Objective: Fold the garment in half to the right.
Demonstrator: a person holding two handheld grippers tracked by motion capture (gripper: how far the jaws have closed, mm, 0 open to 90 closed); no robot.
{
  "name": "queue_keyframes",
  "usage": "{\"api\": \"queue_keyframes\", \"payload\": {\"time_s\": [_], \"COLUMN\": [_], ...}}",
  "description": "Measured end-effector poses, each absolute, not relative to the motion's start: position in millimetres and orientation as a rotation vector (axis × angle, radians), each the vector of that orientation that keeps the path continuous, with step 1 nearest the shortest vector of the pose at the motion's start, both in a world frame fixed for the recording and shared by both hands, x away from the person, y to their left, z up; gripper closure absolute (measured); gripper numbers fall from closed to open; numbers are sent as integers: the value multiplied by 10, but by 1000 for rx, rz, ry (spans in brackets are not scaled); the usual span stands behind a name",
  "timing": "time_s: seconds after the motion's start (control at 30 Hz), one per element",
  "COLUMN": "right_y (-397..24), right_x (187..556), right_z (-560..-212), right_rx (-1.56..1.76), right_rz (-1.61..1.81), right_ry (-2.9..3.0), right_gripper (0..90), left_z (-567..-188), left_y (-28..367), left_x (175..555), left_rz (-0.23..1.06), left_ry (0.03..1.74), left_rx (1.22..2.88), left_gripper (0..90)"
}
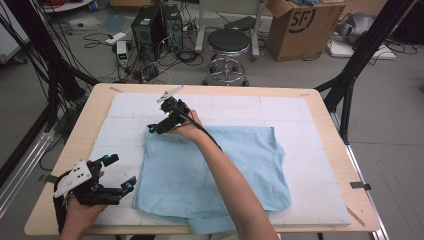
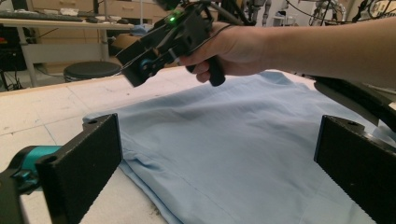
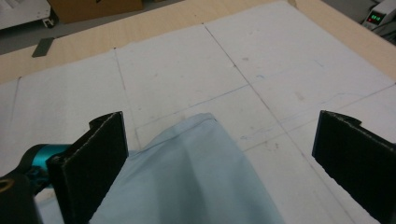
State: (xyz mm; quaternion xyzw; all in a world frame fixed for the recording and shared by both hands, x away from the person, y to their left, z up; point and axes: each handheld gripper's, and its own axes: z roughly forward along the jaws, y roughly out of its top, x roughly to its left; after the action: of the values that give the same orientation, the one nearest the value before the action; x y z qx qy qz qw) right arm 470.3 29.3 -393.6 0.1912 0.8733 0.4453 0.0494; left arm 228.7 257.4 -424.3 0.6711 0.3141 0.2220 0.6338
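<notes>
The light blue cloth (image 1: 215,175) lay flat on the white mat (image 1: 310,120) in the middle of the table (image 1: 75,145), its long side running across the table from your left to your right. It was folded roughly into a rectangle, with soft creases over its surface. Its near edge sagged over the front edge of the table. One far corner pointed away from you toward the left, and you held the right gripper (image 1: 159,126) just over that corner, the jaws spread wide with the cloth tip lying between them, not yet pinched. Your left gripper (image 1: 120,172) sat low beside the cloth's near left edge, jaws also wide apart and holding nothing, pointed across the cloth toward your right hand (image 2: 229,46).
</notes>
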Motion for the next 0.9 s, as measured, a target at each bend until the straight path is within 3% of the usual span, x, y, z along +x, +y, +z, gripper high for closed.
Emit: {"api": "queue_keyframes", "payload": {"time_s": [0.13, 0.2, 0.5, 0.9], "right_y": [388, 414, 478, 615], "right_x": [4762, 4779, 4822, 4786], "right_z": [-4067, -4116, -4251, -4372], "right_rx": [632, 691, 770, 728], "right_rz": [1344, 1349, 1331, 1226], "right_ry": [2649, 2620, 2630, 2707], "right_gripper": [81, 190, 394, 617], "left_z": [-4243, -4245, -4251, -4261], "left_y": [2587, 2595, 2595, 2606], "left_x": [2283, 2281, 2282, 2283], "left_rz": [508, 506, 500, 499], "left_ry": [720, 723, 721, 724], "left_rx": [1528, 1526, 1528, 1527], "left_gripper": [17, 17, 17, 17]}}
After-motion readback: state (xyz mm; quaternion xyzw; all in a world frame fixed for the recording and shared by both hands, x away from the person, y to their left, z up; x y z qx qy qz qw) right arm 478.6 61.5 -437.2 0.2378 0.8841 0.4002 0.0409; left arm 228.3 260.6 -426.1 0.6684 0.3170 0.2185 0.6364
